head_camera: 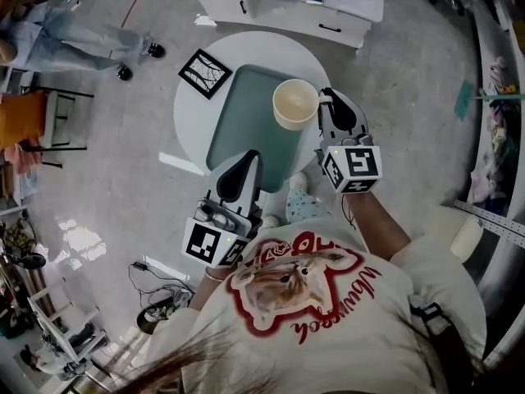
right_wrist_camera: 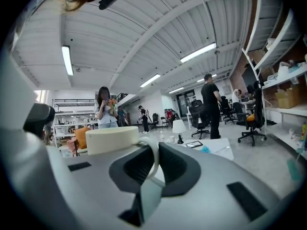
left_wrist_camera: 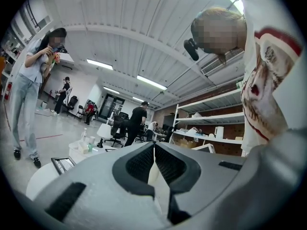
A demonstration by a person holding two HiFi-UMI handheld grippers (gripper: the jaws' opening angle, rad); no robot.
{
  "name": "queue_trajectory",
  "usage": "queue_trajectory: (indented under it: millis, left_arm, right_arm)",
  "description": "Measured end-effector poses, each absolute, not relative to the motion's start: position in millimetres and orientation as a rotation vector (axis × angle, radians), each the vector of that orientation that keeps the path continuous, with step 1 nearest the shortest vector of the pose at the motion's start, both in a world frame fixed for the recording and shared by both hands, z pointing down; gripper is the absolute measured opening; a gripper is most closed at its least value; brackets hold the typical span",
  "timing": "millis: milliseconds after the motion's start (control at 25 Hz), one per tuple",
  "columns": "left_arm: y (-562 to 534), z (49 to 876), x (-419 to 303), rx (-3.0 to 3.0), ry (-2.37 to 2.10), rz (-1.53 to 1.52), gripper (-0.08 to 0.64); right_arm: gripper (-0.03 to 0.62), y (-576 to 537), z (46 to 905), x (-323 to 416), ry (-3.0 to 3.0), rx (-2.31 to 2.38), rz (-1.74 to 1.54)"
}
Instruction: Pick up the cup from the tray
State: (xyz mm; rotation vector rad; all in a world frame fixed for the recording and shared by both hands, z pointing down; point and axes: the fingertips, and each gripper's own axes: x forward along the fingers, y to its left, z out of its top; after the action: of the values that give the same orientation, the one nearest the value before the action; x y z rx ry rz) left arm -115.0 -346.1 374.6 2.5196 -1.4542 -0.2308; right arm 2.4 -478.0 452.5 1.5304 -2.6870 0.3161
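One cup [head_camera: 295, 103] in right tool [head_camera: 328, 98], seemingly above tray [head_camera: 238, 125]

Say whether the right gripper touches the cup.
Touching. In the right gripper view, the right gripper has its jaws closed on the handle of the cup.

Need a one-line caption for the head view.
Right gripper holds a cream cup by its handle above a green tray on a round white table; left gripper shut, empty.
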Motion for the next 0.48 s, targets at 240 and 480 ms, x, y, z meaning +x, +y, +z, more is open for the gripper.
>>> queue_trajectory:
  millis: [240,480]
  left_arm:
    - [-313,368,-117,2.566,-1.394,-0.236,0.018]
    - [-269,356,-133,2.621,-1.383,-0.261,0.018]
  right_arm:
    - [0.046,-440,429,8,-2.675,1.606,0.298]
    - [0.046,-384,416,0,-2.66,1.595,0.325]
